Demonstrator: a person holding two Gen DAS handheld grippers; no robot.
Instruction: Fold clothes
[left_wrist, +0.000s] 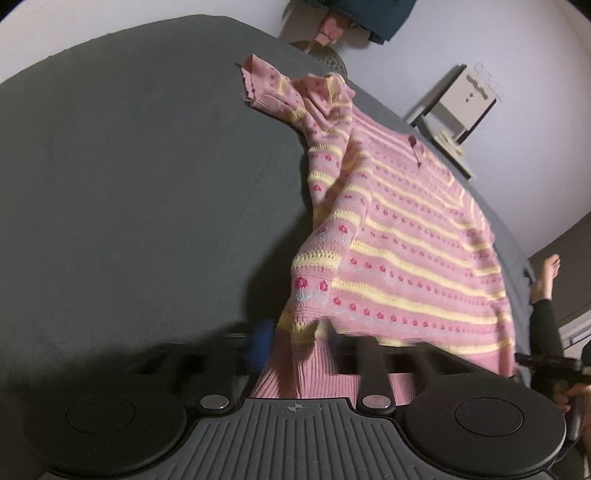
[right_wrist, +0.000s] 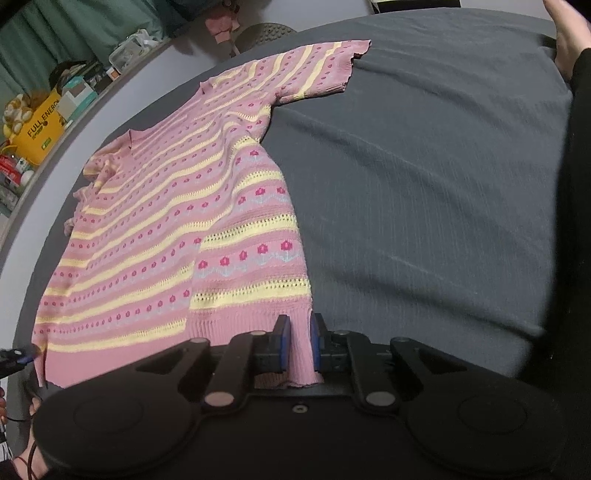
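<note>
A pink knitted sweater (left_wrist: 399, 229) with yellow stripes and red dots lies spread on the grey bed sheet (left_wrist: 129, 184). Its near left hem corner is raised over my left gripper (left_wrist: 314, 343). The cloth covers the fingertips and only one blue pad (left_wrist: 262, 339) shows beside it. In the right wrist view the sweater (right_wrist: 177, 221) lies with one side folded inward. My right gripper (right_wrist: 300, 341) is shut on the ribbed hem, which is pinched between the two blue pads (right_wrist: 282, 343). Each gripper shows at the other view's edge: the right gripper (left_wrist: 546, 363) and the left gripper (right_wrist: 14, 356).
The grey sheet (right_wrist: 424, 184) stretches wide to the right of the sweater. A person's black sleeve (right_wrist: 576, 184) and a hand (right_wrist: 569, 40) sit at the right edge, and a bare foot (left_wrist: 546, 277) is by the bed. A yellow box (right_wrist: 40, 125) and clutter lie on the floor beyond, near a white cabinet (left_wrist: 461, 103).
</note>
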